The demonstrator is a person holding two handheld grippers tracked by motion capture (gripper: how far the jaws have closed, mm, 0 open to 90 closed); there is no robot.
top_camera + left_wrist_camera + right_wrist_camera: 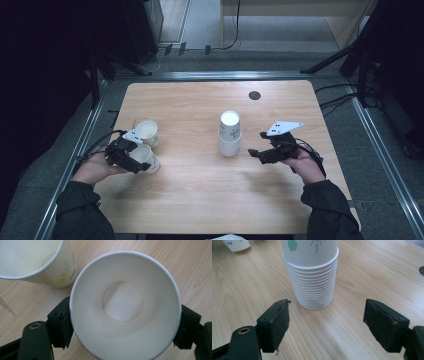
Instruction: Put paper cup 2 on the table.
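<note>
Left claw [125,327] level, clamped around cup [125,305]

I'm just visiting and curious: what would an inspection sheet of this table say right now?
Surface: wooden table, with a dark round grommet at the far edge.
Job's things: stack of paper cups upside down mid-table; one paper cup lying on its side between the left jaws; second loose cup beside it.
Clutter: nothing seen.
Grippers: left gripper has its jaws against the cup's sides; right gripper open, short of the stack.
Cables: one trailing from each gripper; more on the floor at right.
Surroundings: grey floor, metal rails, dark stands.
</note>
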